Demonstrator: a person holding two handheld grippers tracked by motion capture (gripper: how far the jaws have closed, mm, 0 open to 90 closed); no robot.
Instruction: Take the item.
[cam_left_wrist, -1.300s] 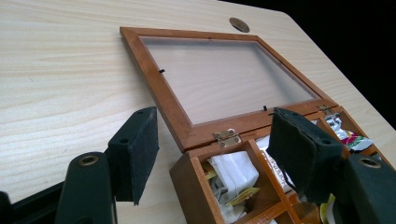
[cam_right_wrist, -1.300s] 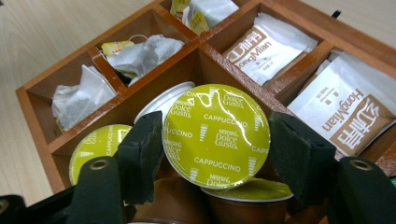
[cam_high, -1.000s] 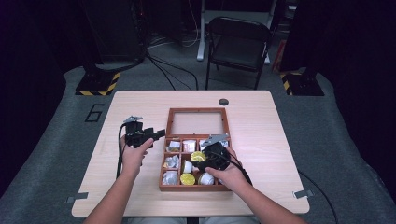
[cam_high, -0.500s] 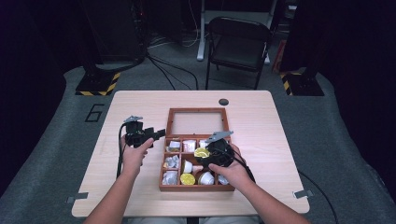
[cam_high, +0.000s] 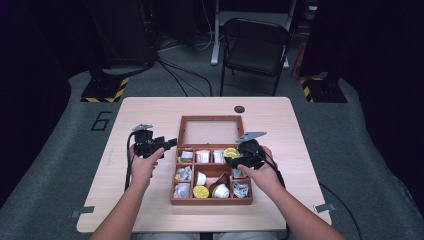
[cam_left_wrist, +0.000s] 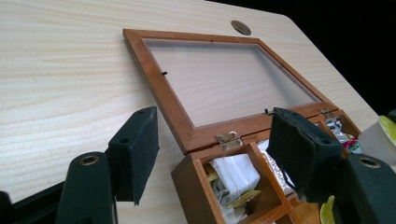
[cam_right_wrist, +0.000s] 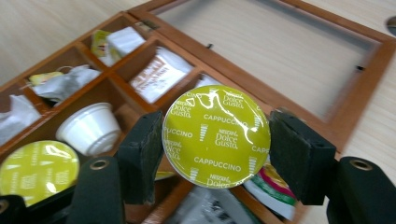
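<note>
Closest to you, your right gripper (cam_right_wrist: 215, 163) has a coffee capsule (cam_right_wrist: 215, 136) pinched by its rim between the two black pads, the yellow-green foil lid facing the camera. In the high view the same capsule (cam_high: 231, 152) sits in that gripper (cam_high: 239, 159) over the right side of the wooden box (cam_high: 172, 192), above the top-right compartment and clear of the dividers. The capsule looks lifted out rather than resting in a slot, so my read is that you are in the carrying step of sorting or moving capsules.

Just below it, the box holds another yellow-topped capsule (cam_right_wrist: 37, 170) and a white capsule (cam_right_wrist: 91, 127) lying on its side, with tea bags (cam_right_wrist: 156, 74) in the cells beyond.

Your left gripper (cam_high: 167, 143) rests off the box's left edge with its jaws spread wide and nothing between them; its own view looks across the box corner (cam_left_wrist: 189, 179).

Farther off, the glass lid (cam_high: 211, 131) lies flat and open on the table (cam_high: 150, 107) behind the box.

The next move probably calls for picking a target cell with room, bringing the capsule down squarely between the dividers, and only loosening the jaws once it is seated. Keep it level so the rim does not slip.
</note>
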